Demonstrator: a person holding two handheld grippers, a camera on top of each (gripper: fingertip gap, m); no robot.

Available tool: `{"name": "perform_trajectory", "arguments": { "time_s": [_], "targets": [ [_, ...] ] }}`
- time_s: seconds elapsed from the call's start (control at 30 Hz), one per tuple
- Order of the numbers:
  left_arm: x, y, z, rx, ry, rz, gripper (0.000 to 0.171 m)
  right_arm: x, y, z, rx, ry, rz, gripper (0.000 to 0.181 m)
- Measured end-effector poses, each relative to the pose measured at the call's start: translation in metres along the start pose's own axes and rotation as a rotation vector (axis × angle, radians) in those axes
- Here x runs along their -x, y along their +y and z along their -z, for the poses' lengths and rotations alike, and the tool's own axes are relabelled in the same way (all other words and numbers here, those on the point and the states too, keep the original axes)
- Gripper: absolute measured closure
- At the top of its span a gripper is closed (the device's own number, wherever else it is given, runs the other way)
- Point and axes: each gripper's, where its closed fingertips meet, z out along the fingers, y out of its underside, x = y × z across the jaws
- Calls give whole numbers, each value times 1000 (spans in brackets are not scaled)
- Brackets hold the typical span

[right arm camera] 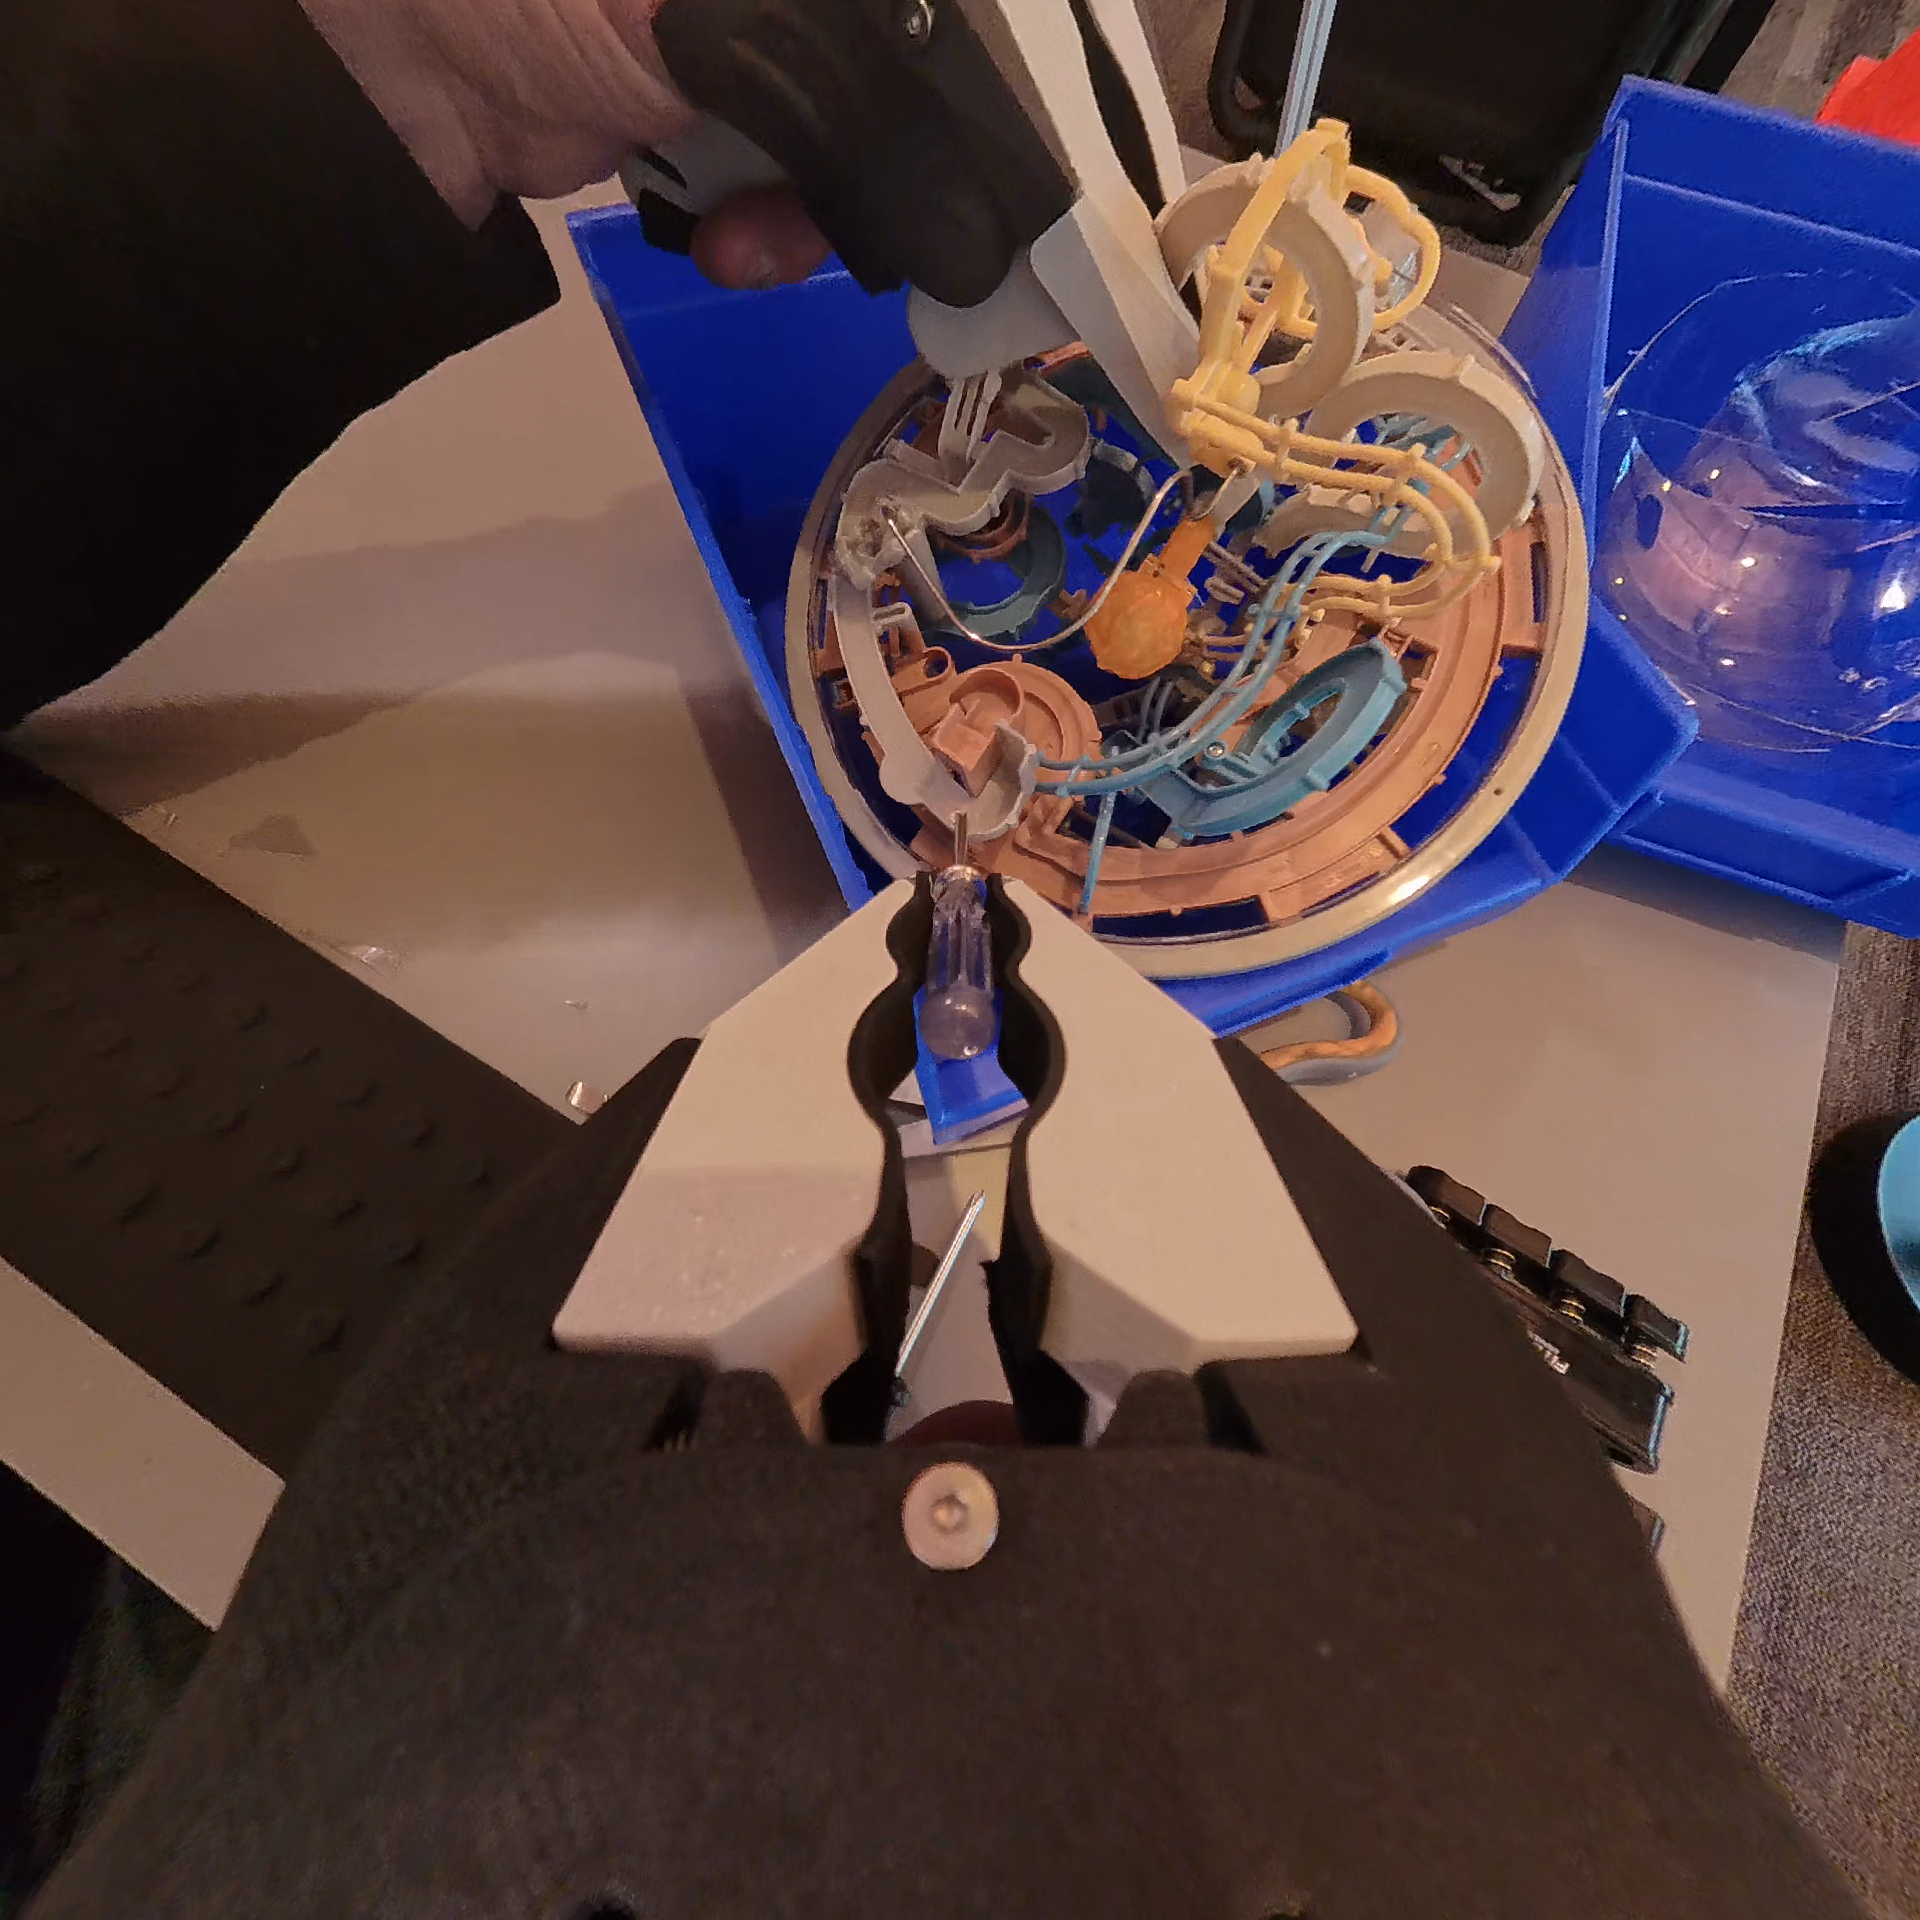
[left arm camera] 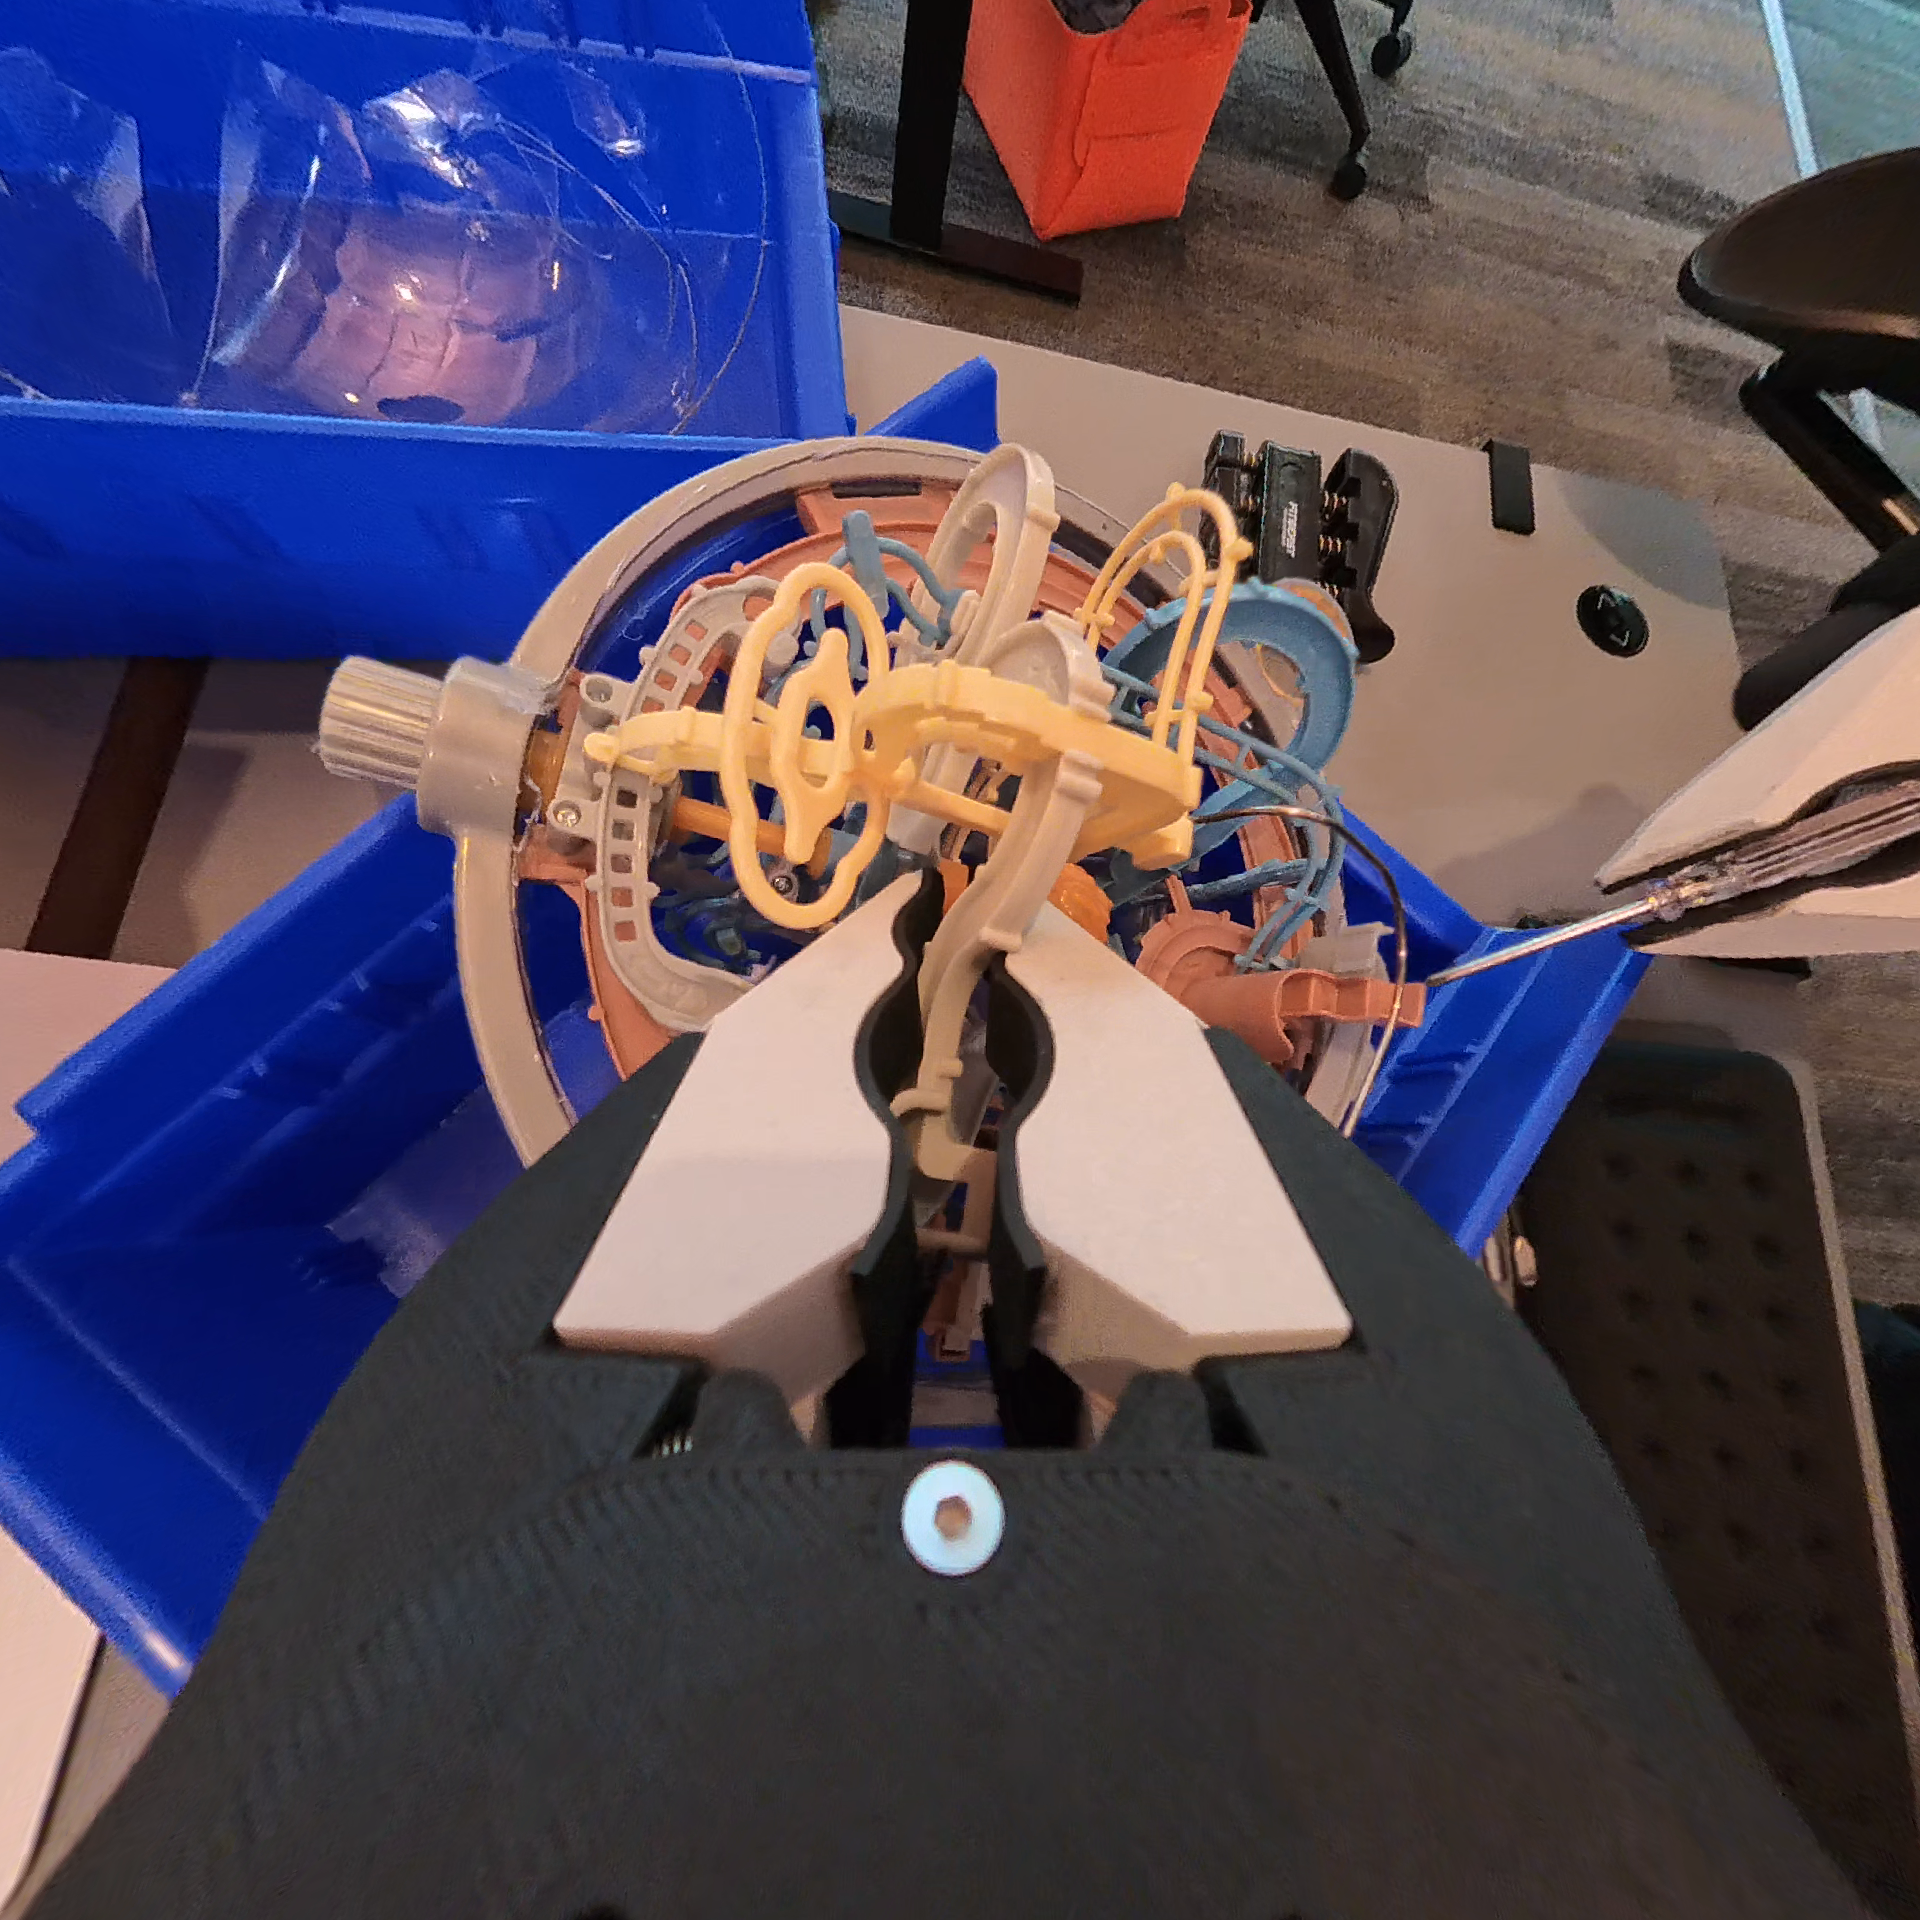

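Left gripper (left arm camera: 956, 935): jaws clenched on a cream plastic track strut (left arm camera: 971, 997) of the multicoloured ball-maze frame (right arm camera: 1184, 665), propped in a blue plastic bin (right arm camera: 727, 416). Right gripper (right arm camera: 954, 904): jaws grasping a clear-handled small screwdriver (right arm camera: 961, 977), tip at the frame's grey ring.

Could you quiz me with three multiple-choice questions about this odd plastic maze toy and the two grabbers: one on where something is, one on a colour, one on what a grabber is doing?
1. The maze toy sits:
A. in a blue bin
B. on the carpet
C. on a chair

2. The ball-like part mid-maze is:
A. green
B. orange
C. black

3. The right gripper is:
A. wide open, empty
B. shut on a clear-handled screwdriver
C. shut on a cup

Answers: A, blue walls surround it; B, orange against blue tracks; B, the handle lies clamped between its fingers.
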Motion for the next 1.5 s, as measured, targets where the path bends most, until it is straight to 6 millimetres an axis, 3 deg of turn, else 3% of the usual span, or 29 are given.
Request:
{"name": "perform_trajectory", "arguments": {
  "time_s": [0.17, 0.93, 1.33, 1.5],
  "targets": [
    [-5, -1, -3, -24, -7, 69, 168, 2, -2, 2, 45, 6, 43, 174],
    [-7, -2, -5, 8, -26, 21, 168, -7, 5, 1, 265, 61, 120, 174],
    [-8, -1, -6, 2, -6, 25, 168, -8, 0, -2, 584, -4, 442, 174],
    [-8, -2, -6, 2, -2, 22, 168, -9, 0, -2, 617, -17, 471, 175]
  ]
}}
